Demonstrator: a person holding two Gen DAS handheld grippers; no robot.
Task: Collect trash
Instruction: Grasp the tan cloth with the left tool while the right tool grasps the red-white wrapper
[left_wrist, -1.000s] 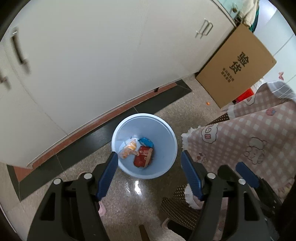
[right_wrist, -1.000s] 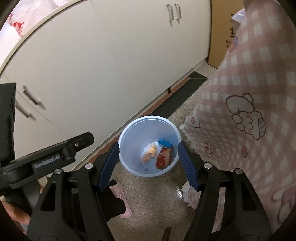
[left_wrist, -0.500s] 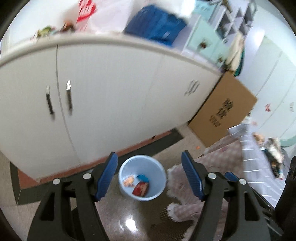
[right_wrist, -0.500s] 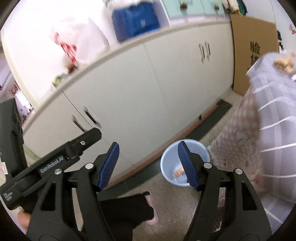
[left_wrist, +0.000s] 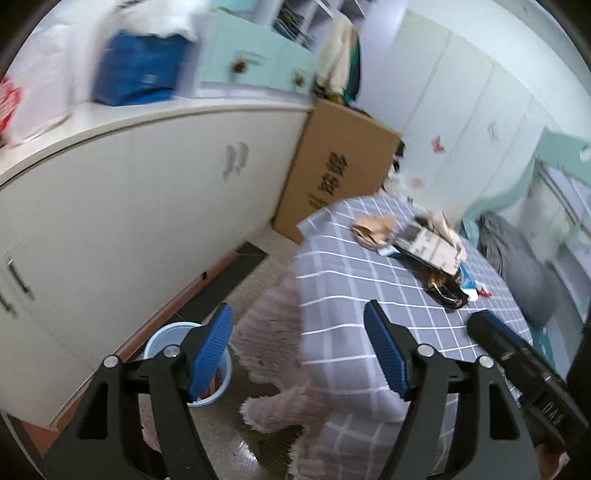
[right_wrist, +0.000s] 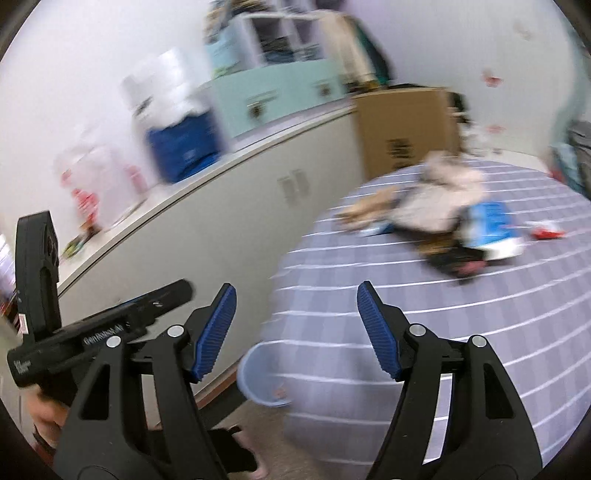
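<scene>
Fingers first: the left gripper (left_wrist: 299, 350) and the right gripper (right_wrist: 295, 332) both stand wide apart and hold nothing. Below them, on the floor just beside the table's near edge, sits the light blue bin (left_wrist: 162, 338) with a little trash in it; it is the landmark for everything here.

Above and beyond the bin lies the table (left_wrist: 369, 295) under its grey checked cloth, whose pink fringe hangs just beside the bin's rim. Well past the bin, toward the table's middle, lies the trash pile (left_wrist: 424, 251): crumpled brown paper (left_wrist: 373, 229), a flattened carton (left_wrist: 432, 247) and a dark wrapper (left_wrist: 443, 291), overlapping one another.

My judgement is that the step in hand is reaching for the next piece. Take the dark wrapper at the pile's near edge, pinching a raised fold, not the flat cloth.

Between bin and pile the tabletop is bare, giving room. Left of the bin the white cabinet (left_wrist: 129, 206) stands close, so the carry-back should drop straight over the table edge.
</scene>
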